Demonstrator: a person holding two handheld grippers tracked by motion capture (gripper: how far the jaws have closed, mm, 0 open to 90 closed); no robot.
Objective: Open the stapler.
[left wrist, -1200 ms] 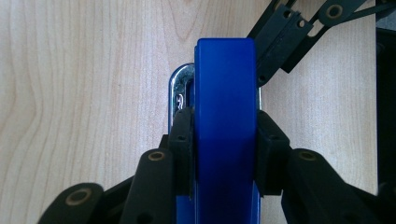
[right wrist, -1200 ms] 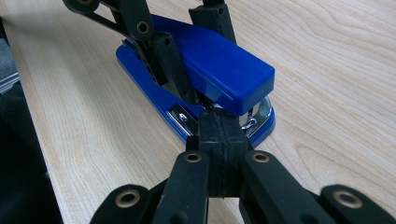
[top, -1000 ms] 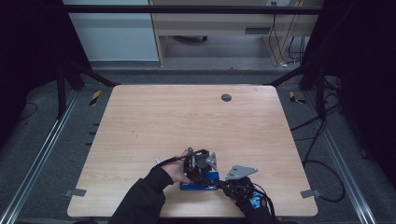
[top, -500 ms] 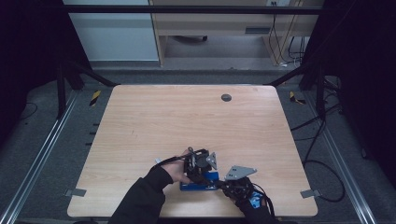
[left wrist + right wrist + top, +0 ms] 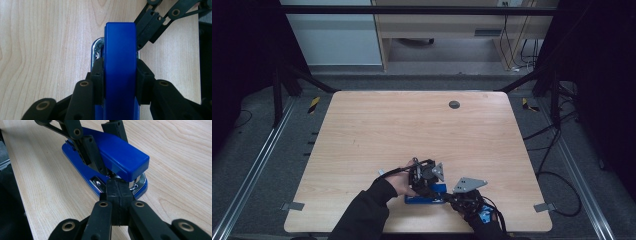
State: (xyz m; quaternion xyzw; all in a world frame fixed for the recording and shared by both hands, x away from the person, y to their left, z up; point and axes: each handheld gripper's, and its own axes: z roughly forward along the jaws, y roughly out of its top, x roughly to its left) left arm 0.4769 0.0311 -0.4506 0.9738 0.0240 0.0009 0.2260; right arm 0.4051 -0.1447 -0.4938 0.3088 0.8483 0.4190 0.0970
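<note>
From above, the pale wood-grain tabletop (image 5: 422,130) sat on grey carpet, with a blue stapler (image 5: 426,196) near its front edge. Along my left hand-held gripper (image 5: 120,75), both pads clamped the stapler's (image 5: 120,62) glossy blue top. My right hand-held gripper (image 5: 117,195) was pressed shut, its tips at the stapler's (image 5: 117,157) chrome nose.

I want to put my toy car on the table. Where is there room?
Nearly all the table is bare: the whole far half around the small dark round spot, plus the left and right sides. It's crowded only at the near edge, where both grippers meet at the blue stapler.
</note>
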